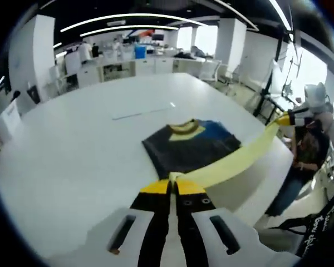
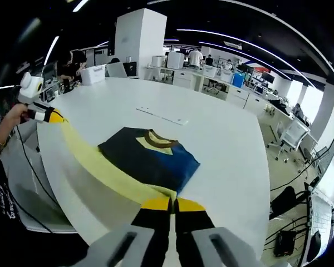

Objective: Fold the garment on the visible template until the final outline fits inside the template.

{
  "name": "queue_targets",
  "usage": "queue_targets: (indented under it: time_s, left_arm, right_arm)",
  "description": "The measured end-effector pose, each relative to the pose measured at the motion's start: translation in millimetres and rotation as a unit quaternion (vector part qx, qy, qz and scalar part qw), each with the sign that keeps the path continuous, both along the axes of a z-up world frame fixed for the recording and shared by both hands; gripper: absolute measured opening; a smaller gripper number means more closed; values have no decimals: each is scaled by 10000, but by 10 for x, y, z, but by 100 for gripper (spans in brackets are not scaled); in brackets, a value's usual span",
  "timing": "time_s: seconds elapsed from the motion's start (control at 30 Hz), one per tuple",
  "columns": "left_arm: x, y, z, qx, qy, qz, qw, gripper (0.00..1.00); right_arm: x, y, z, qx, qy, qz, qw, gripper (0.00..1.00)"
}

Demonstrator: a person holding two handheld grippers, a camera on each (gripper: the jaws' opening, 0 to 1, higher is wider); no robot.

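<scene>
Garment [image 2: 150, 158] lies folded, dark with yellow collar.

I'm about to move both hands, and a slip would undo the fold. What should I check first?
1. Left tongs shut on one end of the yellow strip: ok.
2. Right tongs shut on the other end: ok.
3. Strip stretched between the two without twists: ok.
4. Garment lying flat, wholly on the table: ok.
5. Garment outline inside the template: cannot tell, no template edge can be made out around it.
6. Strip free of the garment: cannot tell, it runs right along the garment's near edge.
</scene>
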State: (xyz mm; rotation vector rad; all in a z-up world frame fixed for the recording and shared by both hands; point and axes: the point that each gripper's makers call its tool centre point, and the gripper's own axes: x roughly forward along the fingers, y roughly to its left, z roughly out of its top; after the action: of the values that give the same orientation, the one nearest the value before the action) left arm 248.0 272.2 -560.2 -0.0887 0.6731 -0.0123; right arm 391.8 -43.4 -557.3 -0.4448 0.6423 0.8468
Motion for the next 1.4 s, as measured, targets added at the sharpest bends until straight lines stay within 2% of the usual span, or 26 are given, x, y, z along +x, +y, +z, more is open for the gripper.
queue_targets:
  time_s: [0.2,0.63,0.9,1.13,1.3,1.4]
  left_arm:
    - [168,97,69,12,-134,81,9999,0]
    - [675,309,222,38,-539,308,9981,0]
    - [925,401,282,-61,-716,462,9963,0]
    - [1174,509,232,-206,-805,657,9944,0]
    - [1352,592,175,-268,-860,753,9931,0]
    - [1428,633,97,-332,-813,834,9926,0]
  right_arm:
    - [218,79,64,213,-99,-169,9996,0]
    - [605,223,129,476,-221,-457,9976,0]
    - [878,323,151,609,-294,-582,9960,0]
    - [1178,473,101,777,-267,-772,9936,0]
    - [1347,554,-2,634,-357,-848,9937,0]
    - [1423,615,-78,746,-222,-939,9925,0]
